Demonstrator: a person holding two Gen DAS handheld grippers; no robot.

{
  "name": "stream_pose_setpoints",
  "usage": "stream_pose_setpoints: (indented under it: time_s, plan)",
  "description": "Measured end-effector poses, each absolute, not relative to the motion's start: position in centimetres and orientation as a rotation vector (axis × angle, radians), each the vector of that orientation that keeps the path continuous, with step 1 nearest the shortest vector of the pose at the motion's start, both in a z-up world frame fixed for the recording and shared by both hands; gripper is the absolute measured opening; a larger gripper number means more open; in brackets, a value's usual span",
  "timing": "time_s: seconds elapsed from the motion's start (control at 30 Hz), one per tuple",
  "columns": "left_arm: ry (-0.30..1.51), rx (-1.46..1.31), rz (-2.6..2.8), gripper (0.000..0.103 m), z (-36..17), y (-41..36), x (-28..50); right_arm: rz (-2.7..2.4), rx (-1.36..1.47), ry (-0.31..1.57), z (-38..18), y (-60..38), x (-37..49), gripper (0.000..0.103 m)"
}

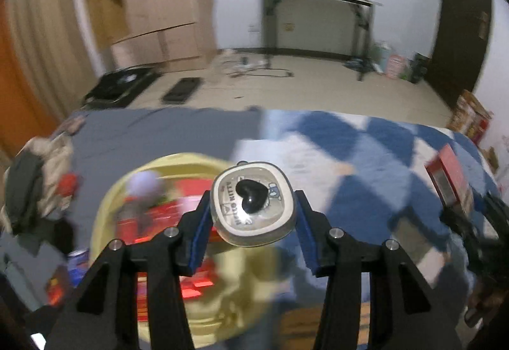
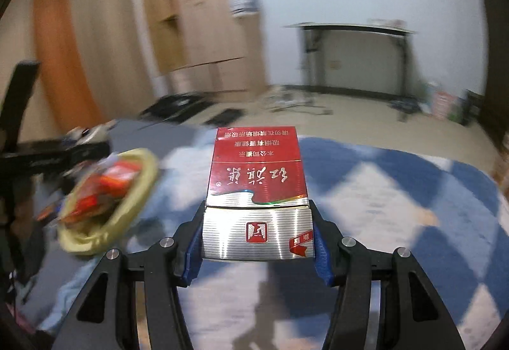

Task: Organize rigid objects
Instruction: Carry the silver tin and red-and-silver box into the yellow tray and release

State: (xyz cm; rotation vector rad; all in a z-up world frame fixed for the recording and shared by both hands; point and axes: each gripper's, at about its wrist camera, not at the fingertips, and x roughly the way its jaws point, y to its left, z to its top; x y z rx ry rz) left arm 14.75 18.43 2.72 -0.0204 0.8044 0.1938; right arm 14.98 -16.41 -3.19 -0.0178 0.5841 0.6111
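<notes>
left tongs (image 1: 253, 216) clamp rounded case (image 1: 253, 206), face up | right tongs (image 2: 257, 232) clamp cigarette pack (image 2: 256, 184), long axis pointing away | basket (image 1: 108, 206) below-left

I see a small rounded-square case (image 1: 253, 208) with a cream rim, a clear domed lid and a black heart on top, clamped between my left gripper's (image 1: 253, 216) blue pads, above the rim of a yellow basket (image 1: 105, 210) of red packets on the bed. A red and silver cigarette pack (image 2: 256, 191) lies flat between my right gripper's (image 2: 257, 241) pads, its red end pointing away.
</notes>
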Motion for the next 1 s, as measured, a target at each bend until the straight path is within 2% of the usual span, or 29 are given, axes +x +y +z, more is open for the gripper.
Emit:
stream_pose_setpoints:
  time_s: [0.2, 0.33, 0.53, 0.7, 1.0]
  plan:
    - [0.849, -0.141, 0.277, 0.05, 0.9, 27.0, 11.8, 0.814, -0.086, 0.652, -3.2, -6.1, 10.2, 0.055]
    - [0.885, -0.149, 0.308, 0.05, -0.9, 29.7, 10.2, 0.858, -0.105, 0.753, -5.3, -0.7, 10.0, 0.055]
    - [0.961, -0.229, 0.345, 0.05, -6.0, 33.8, 8.2, 0.851, -0.192, 0.808, -6.6, 4.0, 11.7, 0.055]
    - [0.953, -0.351, 0.313, 0.05, -8.0, 35.7, 8.0, 0.851, -0.237, 0.82, -7.4, 7.6, 13.5, 0.056]
    - [0.95, -0.305, 0.319, 0.054, -8.8, 35.2, 10.0, 0.864, -0.31, 0.765, -8.8, 10.3, 13.0, 0.057]
